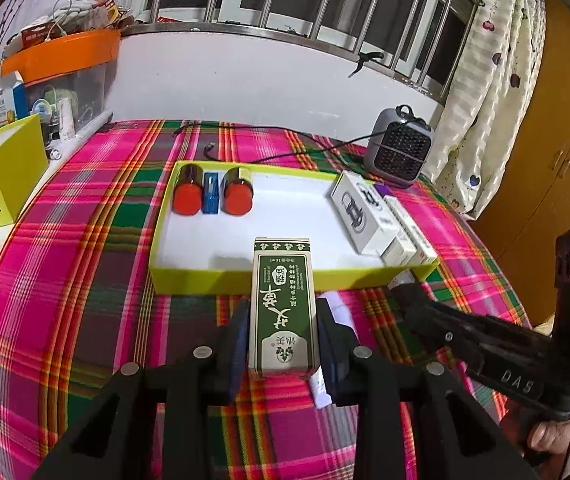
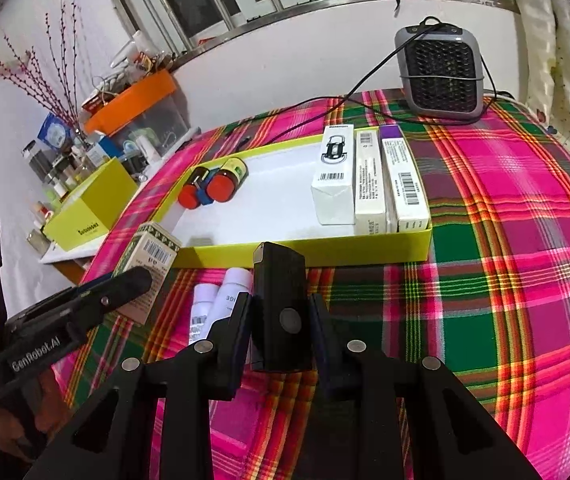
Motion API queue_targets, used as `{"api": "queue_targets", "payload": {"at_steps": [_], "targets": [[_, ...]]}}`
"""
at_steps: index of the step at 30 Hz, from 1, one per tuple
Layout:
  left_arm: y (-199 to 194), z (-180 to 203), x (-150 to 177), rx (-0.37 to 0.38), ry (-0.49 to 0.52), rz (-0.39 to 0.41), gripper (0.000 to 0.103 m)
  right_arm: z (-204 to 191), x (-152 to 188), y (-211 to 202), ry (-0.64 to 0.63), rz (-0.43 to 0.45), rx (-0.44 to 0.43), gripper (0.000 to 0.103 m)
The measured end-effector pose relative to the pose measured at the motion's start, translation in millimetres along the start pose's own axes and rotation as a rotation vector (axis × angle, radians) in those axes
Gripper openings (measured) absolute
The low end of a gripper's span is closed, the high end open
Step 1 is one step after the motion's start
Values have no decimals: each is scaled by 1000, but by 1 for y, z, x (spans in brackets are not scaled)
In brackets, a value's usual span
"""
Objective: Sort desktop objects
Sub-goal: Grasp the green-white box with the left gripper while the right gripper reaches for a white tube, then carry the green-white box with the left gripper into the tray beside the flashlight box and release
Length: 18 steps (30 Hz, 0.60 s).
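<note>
while the left tool (image 1: 283,334) clamps a green essential-oil box (image 1: 283,312) just before the yellow tray (image 1: 213,276), the right tool (image 2: 281,320) grips a black rectangular device (image 2: 283,300) above the plaid tabletop (image 2: 505,280).

Left wrist camera sits low behind its own fingers, looking forward across the plaid tablecloth (image 1: 85,280) toward the windowed wall, close up on the yellow tray (image 1: 189,280) dead ahead. Right wrist camera rides the same way, low and forward, but from further right, so the tray (image 2: 365,252) runs away to the left. Both views share the tray, the grey heater (image 1: 399,148) (image 2: 441,74) at the back (top right in each) and the orange bin (image 1: 61,56) (image 2: 133,100), and each catches the other gripper at its edge.
</note>
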<state>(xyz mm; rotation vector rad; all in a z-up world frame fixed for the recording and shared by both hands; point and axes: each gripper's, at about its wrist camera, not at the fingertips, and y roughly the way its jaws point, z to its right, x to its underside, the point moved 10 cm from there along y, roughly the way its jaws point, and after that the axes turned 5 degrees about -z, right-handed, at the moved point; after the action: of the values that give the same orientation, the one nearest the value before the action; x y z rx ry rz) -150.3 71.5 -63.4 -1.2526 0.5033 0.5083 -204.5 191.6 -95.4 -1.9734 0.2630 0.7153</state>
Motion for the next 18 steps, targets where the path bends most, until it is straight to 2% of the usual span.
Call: {"api": "queue_targets", "payload": {"at_steps": [18], "targets": [[31, 20, -38, 17, 2, -22, 32, 20, -1, -5, 42, 15, 6, 30]]}}
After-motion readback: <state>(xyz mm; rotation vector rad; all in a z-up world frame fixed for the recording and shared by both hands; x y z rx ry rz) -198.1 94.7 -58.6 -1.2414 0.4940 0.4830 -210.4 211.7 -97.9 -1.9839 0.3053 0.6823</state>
